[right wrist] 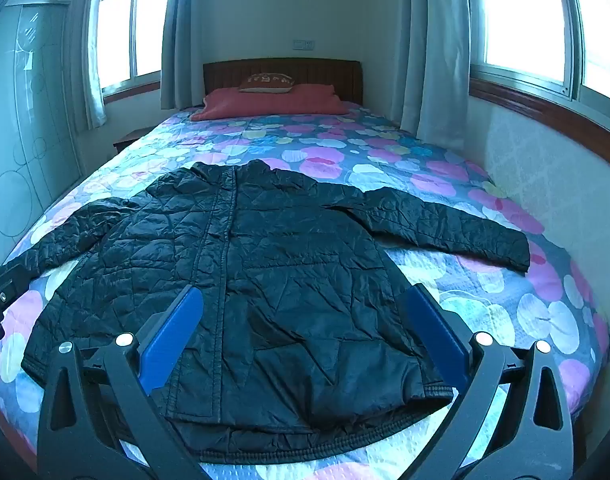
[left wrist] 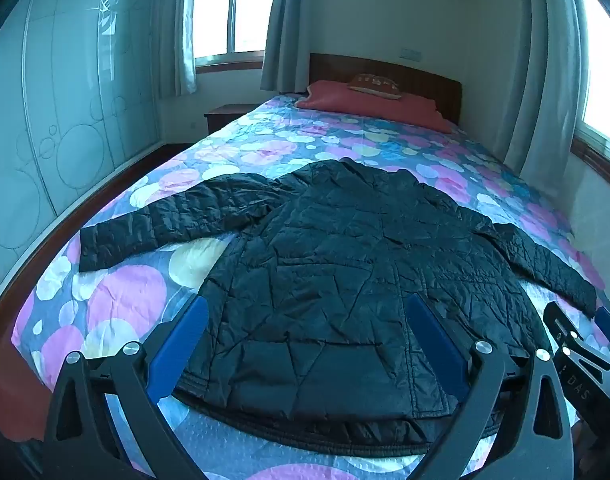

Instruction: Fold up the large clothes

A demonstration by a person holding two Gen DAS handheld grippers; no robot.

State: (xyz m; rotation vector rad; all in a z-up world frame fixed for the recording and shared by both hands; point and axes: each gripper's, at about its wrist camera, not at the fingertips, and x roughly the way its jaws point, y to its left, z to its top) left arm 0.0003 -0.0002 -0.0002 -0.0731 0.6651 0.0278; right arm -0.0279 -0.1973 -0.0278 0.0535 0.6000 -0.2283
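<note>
Both tongs hang above the near hem of a black quilted jacket (left wrist: 345, 264) spread flat on a bed, front up, its 2 sleeves stretched out to either side. Left tongs (left wrist: 309, 344) have their blue fingers (left wrist: 177, 344) wide apart, gripping nothing; right tongs (right wrist: 301, 340) are likewise spread and hold nothing. Beyond them the jacket's collar points toward a red pillow (right wrist: 273, 104) and a wooden headboard (right wrist: 281, 72). Under it lies a bedspread (right wrist: 385, 160) printed with circles. Curtains (right wrist: 437, 60) flank the windows (right wrist: 525, 20) ahead.
</note>
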